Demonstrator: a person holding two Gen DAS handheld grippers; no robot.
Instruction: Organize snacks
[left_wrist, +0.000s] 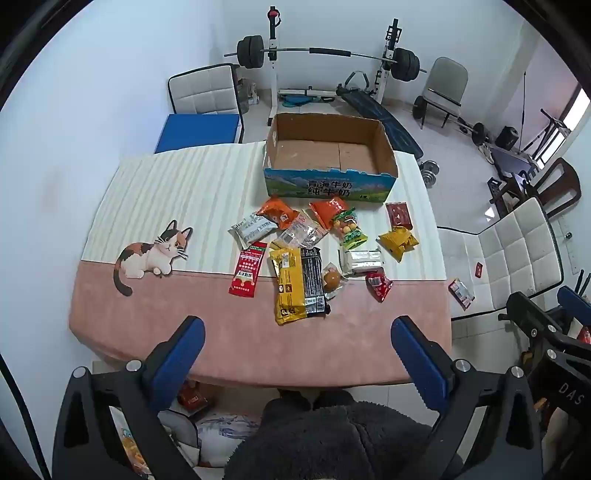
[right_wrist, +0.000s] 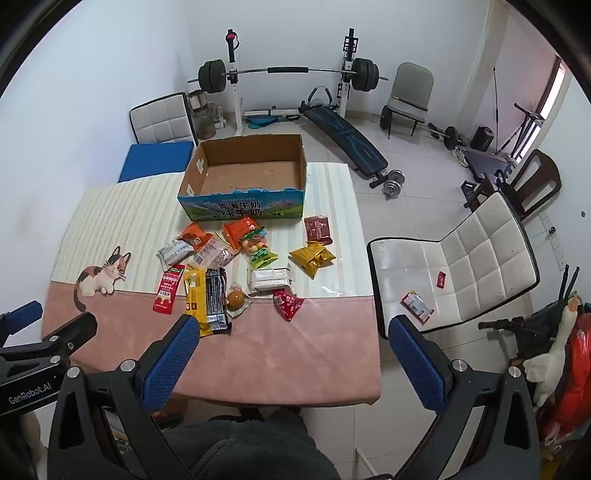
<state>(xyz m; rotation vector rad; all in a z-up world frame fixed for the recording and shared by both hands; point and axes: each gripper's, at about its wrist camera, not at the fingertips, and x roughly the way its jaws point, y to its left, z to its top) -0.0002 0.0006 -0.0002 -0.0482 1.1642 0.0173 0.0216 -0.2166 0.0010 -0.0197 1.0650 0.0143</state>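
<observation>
Your left gripper (left_wrist: 297, 354) hangs released over the near edge of the worktop (left_wrist: 184, 332), its blue-padded fingers (left_wrist: 177, 362) spread wide with nothing between them. Your right gripper (right_wrist: 291, 354) is likewise spread wide and holds nothing, hovering above the near right corner of the same pink-and-cream covered worktop.

Just beyond the left gripper, a long yellow snack packet (left_wrist: 288, 284) lies touching a black snack packet (left_wrist: 314, 284), with a red sachet (left_wrist: 248, 273) beside them toward the left edge. A clear wrapper holding a round brown bun (left_wrist: 330, 278) sits just right of the black packet, and a small crumpled red packet (left_wrist: 378, 284) lies near it.

Farther in, a white wrapped bar (left_wrist: 364, 260), a yellow crinkled packet (left_wrist: 399, 240), a green candy bag (left_wrist: 349, 227), two orange packets (left_wrist: 277, 212) and a grey-white packet (left_wrist: 251, 229) are scattered across the middle.

An open cardboard box with a blue printed front (left_wrist: 328, 184) stands at the far edge, nothing showing inside it.

Off the worktop, a red-and-white packet (right_wrist: 417, 304) lies on the white padded chair (right_wrist: 480, 266) to the right.
</observation>
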